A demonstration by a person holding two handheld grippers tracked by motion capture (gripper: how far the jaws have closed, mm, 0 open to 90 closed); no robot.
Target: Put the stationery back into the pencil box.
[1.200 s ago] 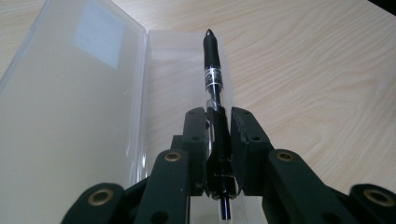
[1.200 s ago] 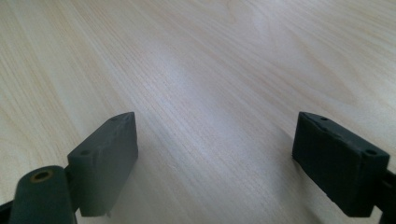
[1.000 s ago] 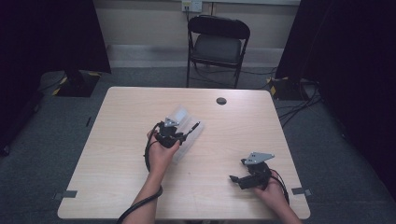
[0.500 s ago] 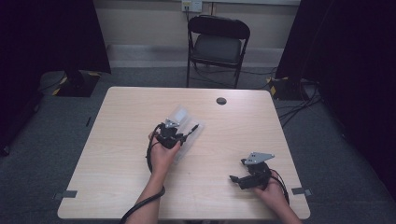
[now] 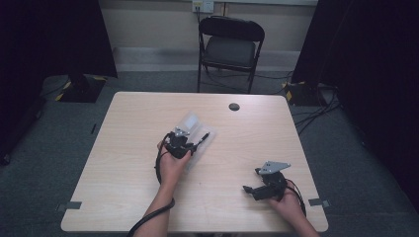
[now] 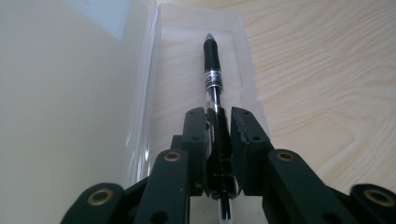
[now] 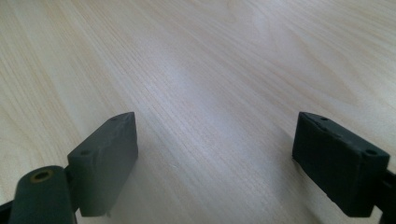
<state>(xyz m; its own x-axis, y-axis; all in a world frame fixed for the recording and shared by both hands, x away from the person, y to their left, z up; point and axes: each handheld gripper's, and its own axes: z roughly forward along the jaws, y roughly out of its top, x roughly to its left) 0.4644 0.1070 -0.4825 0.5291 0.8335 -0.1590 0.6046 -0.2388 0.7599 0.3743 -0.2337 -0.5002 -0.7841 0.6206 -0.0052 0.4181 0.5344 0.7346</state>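
The left gripper (image 6: 218, 140) pinches a black pen (image 6: 213, 70) over a clear case (image 6: 187, 60), detail lost from above. The right gripper (image 7: 215, 163) gapes wide over bare table (image 7: 210, 56).

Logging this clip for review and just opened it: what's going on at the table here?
A person sits at a wooden table with a gripper in each hand. The left gripper is shut on a black pen over a clear plastic case lying open mid-table. The right gripper is open over bare wood near the table's near right corner.
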